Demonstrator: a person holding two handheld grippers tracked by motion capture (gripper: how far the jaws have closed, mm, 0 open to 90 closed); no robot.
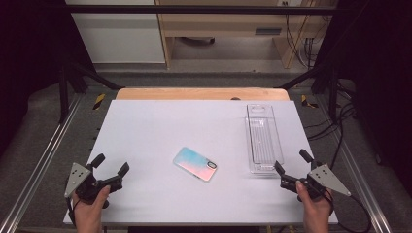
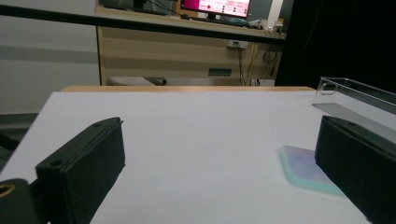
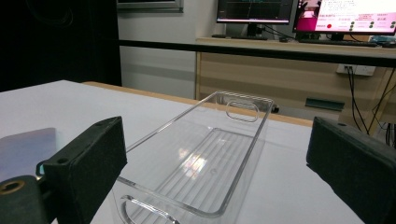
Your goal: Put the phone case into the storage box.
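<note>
- While both hands rest at the near edge of the table (image 1: 145, 116), the phone (image 1: 195, 163) lies flat near the middle, slightly toward the near edge, back side up, turned at an angle to the table's edges.
- Phone back: pastel blue-to-pink; camera block at the end pointing to the near right corner.
- Tray (image 1: 263, 140): clear plastic, long and narrow, empty, standing on the right half of the table with its long side running from near to far; ribbed floor, slot handle in each short wall. It is apart from the phone, to the phone's right.
- Left gripper (image 1: 111, 166): near the near left corner, held by the left hand (image 1: 90, 208), jaws wide apart with nothing between them. It aims up the table; in the left gripper view one corner of the phone (image 2: 302, 169) shows just inside the right-hand jaw, farther off, not touched.
- Right gripper (image 1: 292, 162): near the near right corner, held by the right hand (image 1: 313, 209), jaws wide apart, nothing clamped. It sits just beside the tray's near end; whether a jaw touches it I cannot tell.
- In the right gripper view the tray (image 3: 205, 154) lies straight ahead between the jaws, and the phone's edge (image 3: 25, 149) shows at the left.
</note>
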